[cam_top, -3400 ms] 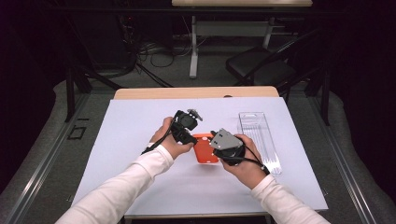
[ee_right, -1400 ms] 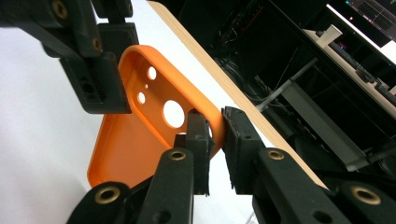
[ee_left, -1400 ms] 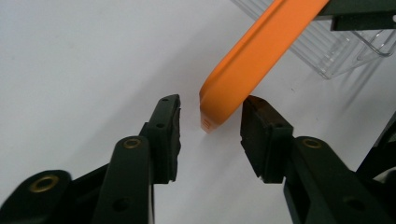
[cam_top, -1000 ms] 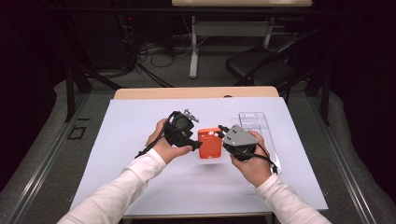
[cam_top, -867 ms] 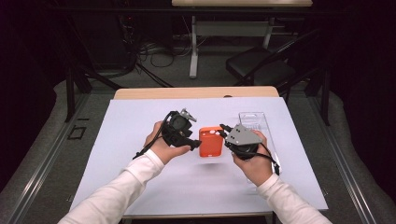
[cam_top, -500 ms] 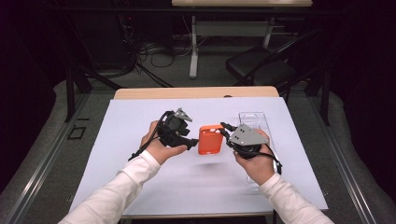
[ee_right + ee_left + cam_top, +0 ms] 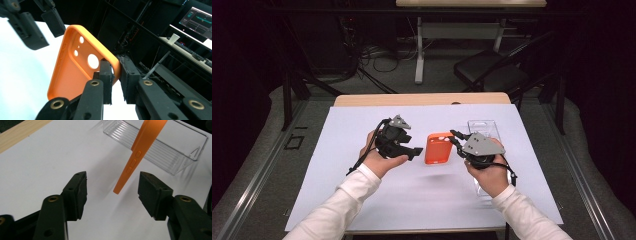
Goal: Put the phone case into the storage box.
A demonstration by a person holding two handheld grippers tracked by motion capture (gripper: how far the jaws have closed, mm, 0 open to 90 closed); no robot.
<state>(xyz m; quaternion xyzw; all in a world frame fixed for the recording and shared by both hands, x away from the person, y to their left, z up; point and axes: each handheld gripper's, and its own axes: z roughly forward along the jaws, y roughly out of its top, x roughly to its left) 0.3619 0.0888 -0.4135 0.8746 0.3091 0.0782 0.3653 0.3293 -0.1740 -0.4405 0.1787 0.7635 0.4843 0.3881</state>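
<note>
1. The right gripper (image 7: 455,137) has its jaws clamped on one edge of the orange phone case (image 7: 438,148), near the camera cut-outs, and holds it clear of the white table cover (image 7: 362,200); the grip bites a narrow strip of rim only.
2. The left gripper (image 7: 112,192) stands wide open and holds nothing; in the left gripper view the case's free corner (image 7: 117,190) hangs between the jaws without touching either pad.
3. The clear plastic tray (image 7: 484,131) lies on the cover just behind the right gripper, the likely destination.
4. Judged step: a two-handed hold or transfer. To do it well, centre the open jaws over the free edge, close squarely on the flat wall, clear of the side buttons (image 7: 133,161), and keep the right grip firm until the second hold is secure, since soft rims flex and slip.
</note>
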